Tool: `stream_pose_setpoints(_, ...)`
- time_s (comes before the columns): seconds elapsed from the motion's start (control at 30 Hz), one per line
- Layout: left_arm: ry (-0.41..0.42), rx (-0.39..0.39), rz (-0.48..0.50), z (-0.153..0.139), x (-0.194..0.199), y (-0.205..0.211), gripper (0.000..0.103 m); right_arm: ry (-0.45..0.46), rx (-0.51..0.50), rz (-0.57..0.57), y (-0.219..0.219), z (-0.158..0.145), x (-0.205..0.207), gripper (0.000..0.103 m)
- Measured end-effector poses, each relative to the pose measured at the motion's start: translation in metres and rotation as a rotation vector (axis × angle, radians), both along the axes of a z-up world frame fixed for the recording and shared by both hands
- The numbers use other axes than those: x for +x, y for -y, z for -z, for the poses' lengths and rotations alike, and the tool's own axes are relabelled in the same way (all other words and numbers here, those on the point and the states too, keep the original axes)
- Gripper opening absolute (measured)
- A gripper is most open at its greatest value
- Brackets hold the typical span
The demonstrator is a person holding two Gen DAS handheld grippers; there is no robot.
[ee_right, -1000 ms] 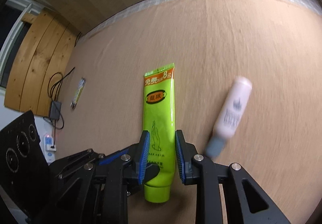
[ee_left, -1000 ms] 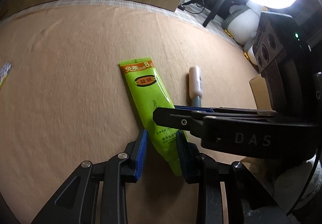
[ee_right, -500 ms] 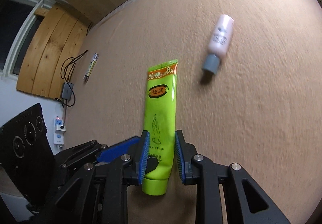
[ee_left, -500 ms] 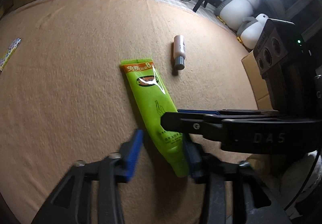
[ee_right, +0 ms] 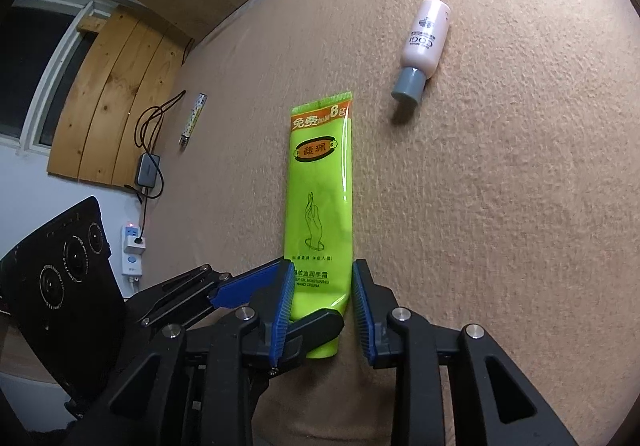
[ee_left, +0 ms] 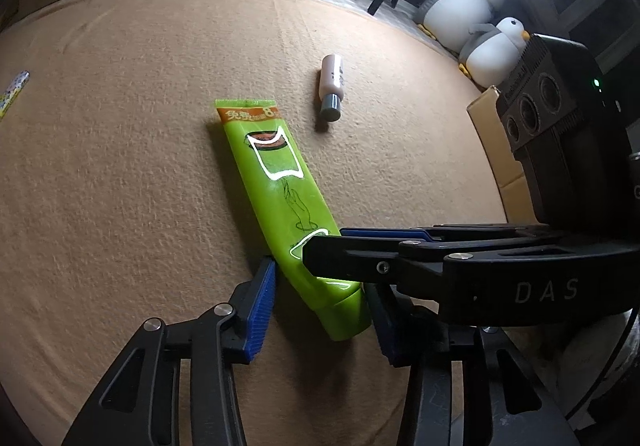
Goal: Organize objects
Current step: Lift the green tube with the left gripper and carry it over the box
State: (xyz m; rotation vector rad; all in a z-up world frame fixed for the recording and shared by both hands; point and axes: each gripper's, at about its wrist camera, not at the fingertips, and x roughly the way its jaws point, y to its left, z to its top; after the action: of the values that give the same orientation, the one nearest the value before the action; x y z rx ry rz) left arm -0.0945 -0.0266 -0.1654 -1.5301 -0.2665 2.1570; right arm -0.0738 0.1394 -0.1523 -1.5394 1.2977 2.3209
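A bright green hand-cream tube [ee_left: 280, 197] lies flat on the tan mat [ee_left: 120, 185], cap end toward me. My right gripper [ee_right: 322, 286] is shut on the tube [ee_right: 320, 185] near the cap, blue pads against both edges. In the left wrist view it reaches in from the right [ee_left: 324, 246]. My left gripper [ee_left: 320, 298] straddles the cap end. Its jaws are closing with the tube between them, and a gap shows at the pads. A small pink bottle [ee_left: 331, 81] with a grey cap lies apart beyond the tube [ee_right: 425, 41].
A thin patterned stick [ee_right: 194, 117] lies far left on the mat [ee_left: 12, 93]. A cardboard box [ee_left: 492, 149] and plush penguins [ee_left: 460, 5] stand past the mat's right edge. A charger with cable [ee_right: 148, 169] hangs by a wooden panel [ee_right: 112, 97].
The tube has slid with my right gripper away from the pink bottle, which now lies farther off. My left jaws came off the tube, spread wide, then narrowed a little.
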Motion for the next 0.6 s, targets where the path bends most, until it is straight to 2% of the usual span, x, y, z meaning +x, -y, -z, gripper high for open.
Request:
stream_pose_setpoints(0.2,0.011,0.018,-0.018,-0.004,0.0,-0.004,0.042,-0.008,0.004,0.016,-0.002,-0.005,0.005,0.026)
stream_pose_setpoints(0.4,-0.017,0.024,0.004,-0.019,-0.003,-0.017,0.042,-0.028,0.016,0.052,-0.014,-0.018,0.018,0.026)
stream_pose_setpoints(0.53,-0.041,0.038,0.032,-0.032,-0.009,-0.035,0.041,-0.044,0.033,0.091,-0.03,-0.031,0.034,0.026)
stream_pose_setpoints(0.6,-0.056,0.041,0.05,-0.037,-0.017,-0.058,0.041,-0.051,0.042,0.109,-0.037,-0.036,0.042,0.026)
